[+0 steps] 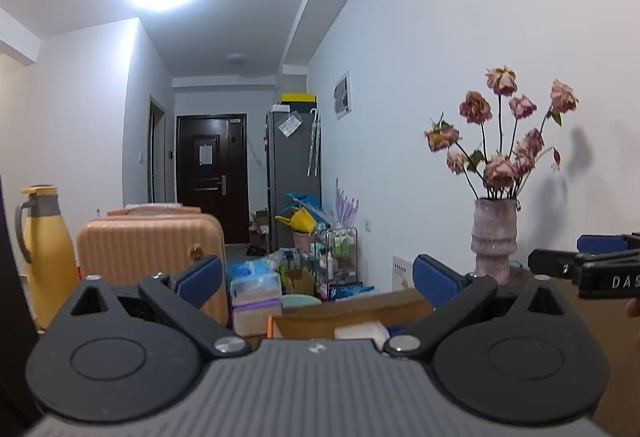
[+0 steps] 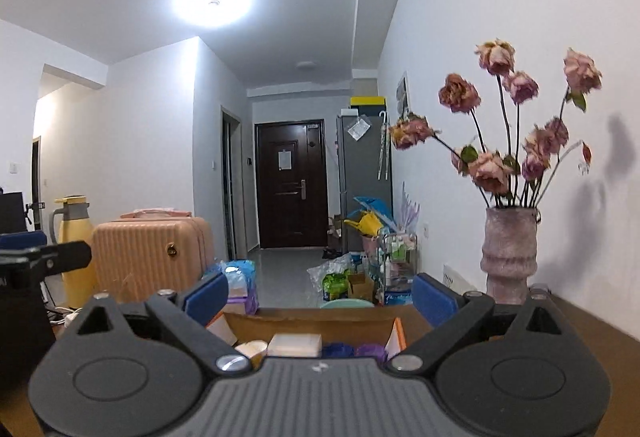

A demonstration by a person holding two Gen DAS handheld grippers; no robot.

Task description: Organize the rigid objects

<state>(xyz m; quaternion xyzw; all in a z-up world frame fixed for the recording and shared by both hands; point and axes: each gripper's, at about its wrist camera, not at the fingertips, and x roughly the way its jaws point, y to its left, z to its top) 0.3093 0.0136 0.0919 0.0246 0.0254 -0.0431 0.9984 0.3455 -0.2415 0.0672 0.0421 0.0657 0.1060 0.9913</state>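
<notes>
An open cardboard box (image 2: 312,317) sits on the brown table (image 2: 580,337) just ahead of both grippers. Inside it lie a flat white box (image 2: 294,344), a cream cup-like item (image 2: 252,349) and some purple things (image 2: 352,351). My right gripper (image 2: 320,297) is open above the box's near side, nothing between its blue pads. My left gripper (image 1: 318,279) is open too and empty, held over the box (image 1: 352,311) and a white item (image 1: 360,331) in it. The two grippers are side by side, and each shows at the edge of the other's view.
A pink vase of dried roses (image 2: 510,257) stands on the table at the right, by the wall. A yellow thermos jug (image 1: 44,257) stands at the left. Beyond the table are a peach suitcase (image 1: 152,249), floor clutter, a grey fridge (image 1: 294,157) and a dark door.
</notes>
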